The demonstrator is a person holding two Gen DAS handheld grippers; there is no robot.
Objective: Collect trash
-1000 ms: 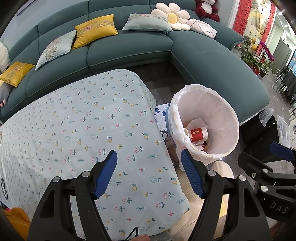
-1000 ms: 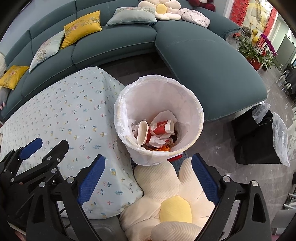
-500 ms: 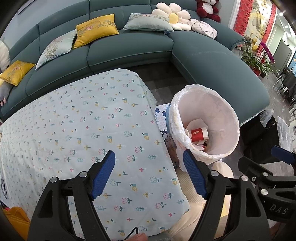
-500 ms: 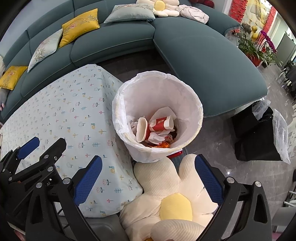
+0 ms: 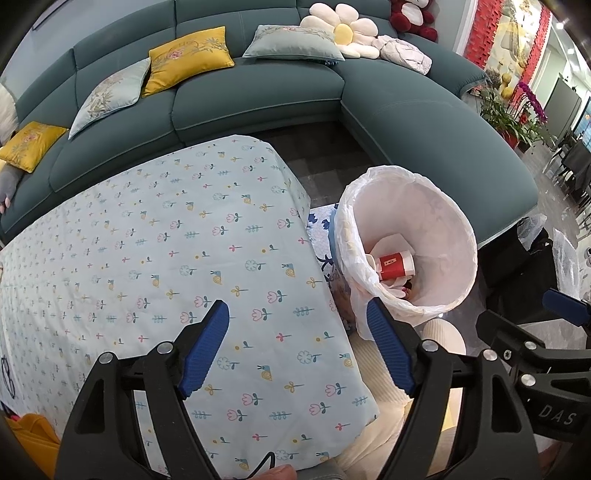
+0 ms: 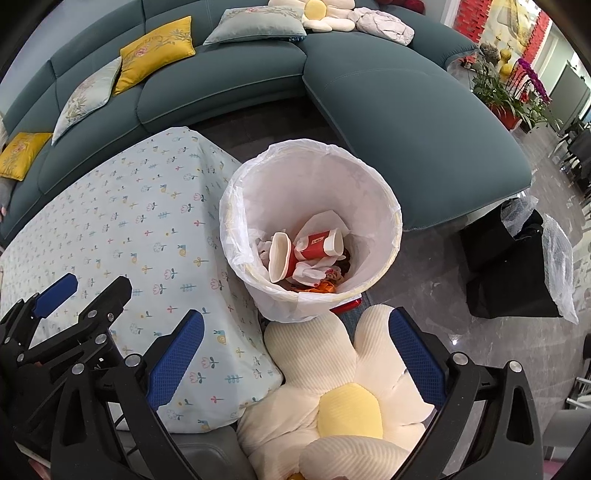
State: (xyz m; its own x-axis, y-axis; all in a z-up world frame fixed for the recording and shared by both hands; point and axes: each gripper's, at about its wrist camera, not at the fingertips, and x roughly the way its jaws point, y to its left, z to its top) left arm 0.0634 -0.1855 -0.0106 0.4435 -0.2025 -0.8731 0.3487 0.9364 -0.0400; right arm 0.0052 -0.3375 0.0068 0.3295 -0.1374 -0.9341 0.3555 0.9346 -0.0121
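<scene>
Trash, red paper cups (image 6: 314, 249) and crumpled wrappers, lies inside the lined bin (image 6: 384, 192) beside the cloth-covered bench (image 5: 147, 236). Left gripper (image 5: 297, 347) and right gripper (image 6: 295, 354) hang released, grasping nothing. A careless swing could topple the light bin, spilling everything.

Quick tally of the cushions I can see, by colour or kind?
Yellow cushions: 2
Grey-green cushions: 2
Flower cushions: 2, one on the sofa, one on the floor by the bin
Total: 6
</scene>
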